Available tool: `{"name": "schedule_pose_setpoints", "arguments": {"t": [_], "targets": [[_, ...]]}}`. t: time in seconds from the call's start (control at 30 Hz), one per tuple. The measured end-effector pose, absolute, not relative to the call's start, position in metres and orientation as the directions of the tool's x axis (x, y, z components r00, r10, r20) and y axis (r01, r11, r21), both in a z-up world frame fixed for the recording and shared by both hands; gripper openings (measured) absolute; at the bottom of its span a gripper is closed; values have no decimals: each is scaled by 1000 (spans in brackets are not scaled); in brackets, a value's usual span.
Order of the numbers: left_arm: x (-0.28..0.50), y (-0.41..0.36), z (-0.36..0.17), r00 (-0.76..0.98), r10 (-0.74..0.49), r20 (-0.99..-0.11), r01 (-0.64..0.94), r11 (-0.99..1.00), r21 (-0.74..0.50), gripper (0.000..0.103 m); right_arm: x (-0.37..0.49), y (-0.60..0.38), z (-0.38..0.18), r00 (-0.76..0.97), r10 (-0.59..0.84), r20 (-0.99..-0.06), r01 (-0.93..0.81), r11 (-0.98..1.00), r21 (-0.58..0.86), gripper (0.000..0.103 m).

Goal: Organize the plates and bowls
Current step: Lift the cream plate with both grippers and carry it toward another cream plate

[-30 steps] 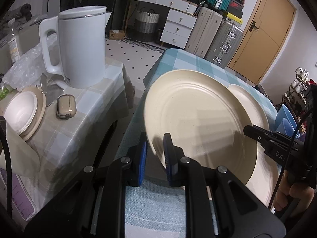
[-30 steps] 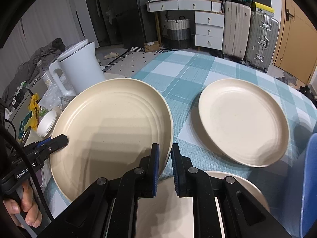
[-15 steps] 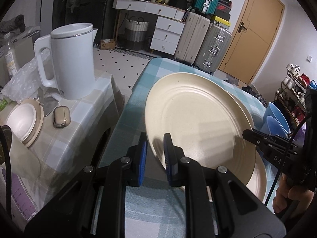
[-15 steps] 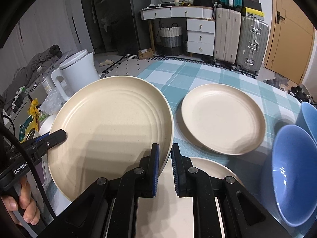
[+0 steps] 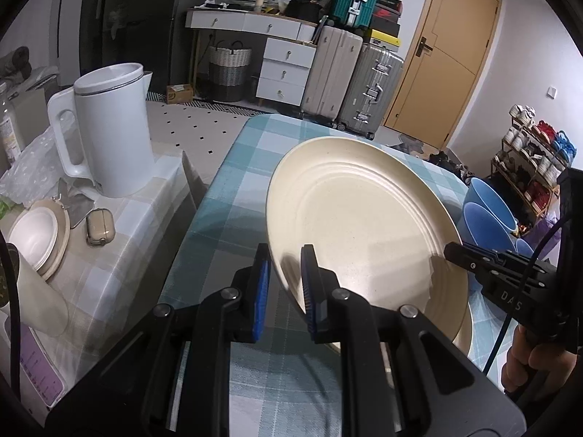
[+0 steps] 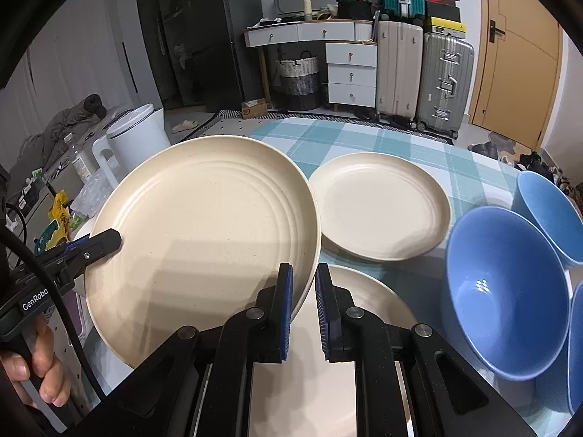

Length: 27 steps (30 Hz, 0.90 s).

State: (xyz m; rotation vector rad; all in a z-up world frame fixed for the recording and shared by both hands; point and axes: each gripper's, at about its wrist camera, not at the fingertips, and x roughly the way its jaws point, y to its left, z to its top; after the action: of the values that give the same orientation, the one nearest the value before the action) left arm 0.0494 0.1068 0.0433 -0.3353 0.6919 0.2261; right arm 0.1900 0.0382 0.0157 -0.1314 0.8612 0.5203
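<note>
While you hold the big cream plate (image 6: 204,240) up in the air, both of your tongs pinch its rim. The left tongs (image 5: 286,291) are squeezed almost shut on the near left edge, and the right tongs (image 6: 303,306) are squeezed shut on the other side. You grip it at two far-apart spots, likely so the wide plate does not tip or slip out. It hangs tilted above the checked tabletop (image 5: 233,182), touching nothing below it.

Right under the right tongs lies another cream plate (image 6: 368,302), flat on the tabletop. A third cream plate (image 6: 379,205) lies farther back, just beside the one you carry. These look like good spots for a stack, since plates of one shape sit well on each other.

The blue bowls (image 6: 506,291) stand close together at the right side, apart from the plates, so they seem sorted into their own group.

On the small side table (image 5: 120,225) stands a white kettle (image 5: 109,134) and a small white bowl on a plate (image 5: 34,235). They are well away from your plate, so nothing there is in your way.

Keep both grips tight, because a tilted plate could slide.
</note>
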Motion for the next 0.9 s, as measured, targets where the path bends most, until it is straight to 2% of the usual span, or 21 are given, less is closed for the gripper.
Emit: {"name": "schedule_pose_setpoints", "arguments": {"t": [0.9], "targets": [[66, 63, 31, 722, 13, -692, -212, 956, -203, 14, 164, -17, 18, 570, 346, -745, -393, 911, 123, 13]]}}
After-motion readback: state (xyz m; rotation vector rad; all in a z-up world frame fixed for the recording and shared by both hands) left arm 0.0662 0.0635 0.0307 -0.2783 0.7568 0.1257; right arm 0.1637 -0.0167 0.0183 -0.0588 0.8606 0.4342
